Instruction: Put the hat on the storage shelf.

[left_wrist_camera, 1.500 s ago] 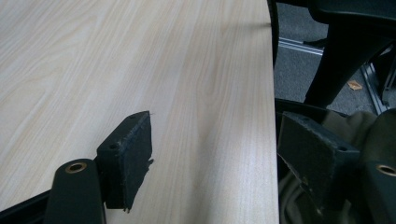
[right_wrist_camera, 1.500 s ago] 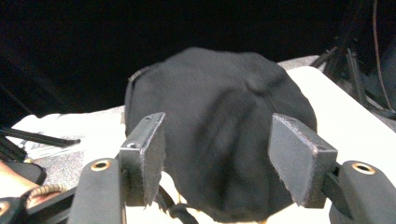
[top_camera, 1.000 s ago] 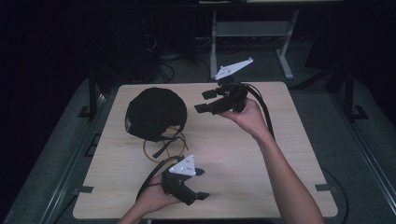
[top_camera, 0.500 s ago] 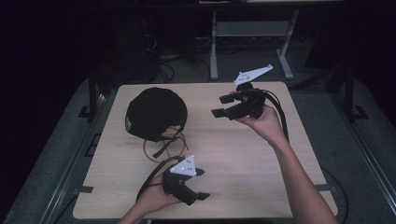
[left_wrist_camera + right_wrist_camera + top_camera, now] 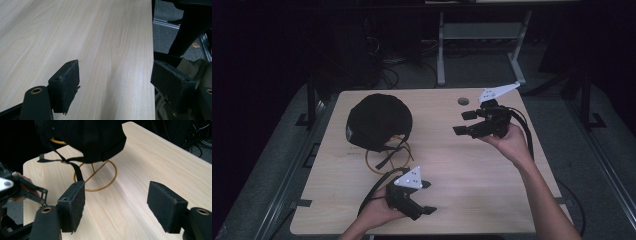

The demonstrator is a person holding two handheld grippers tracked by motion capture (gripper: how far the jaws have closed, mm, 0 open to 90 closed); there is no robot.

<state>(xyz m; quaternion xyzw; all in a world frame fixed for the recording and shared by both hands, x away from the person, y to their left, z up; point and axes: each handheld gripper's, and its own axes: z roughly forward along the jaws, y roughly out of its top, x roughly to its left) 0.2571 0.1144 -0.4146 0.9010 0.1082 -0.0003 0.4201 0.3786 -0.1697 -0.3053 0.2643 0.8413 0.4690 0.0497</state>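
My pale wood counter [image 5: 472,165] sits in a dark room. The black cap [image 5: 378,121] rests on its gold wire stand [image 5: 100,176] at far left. My right gripper [image 5: 467,122] faces it, well apart, fingers spread and empty; left gripper [image 5: 424,197] likewise spread.

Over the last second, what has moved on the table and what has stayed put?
The right gripper drew away from the black cap toward the table's right side, a little lower, jaws open and empty, with no visible change in their gap. The left gripper kept its place near the front edge, open and empty. The cap sits unmoved on its gold wire stand, strap hanging.
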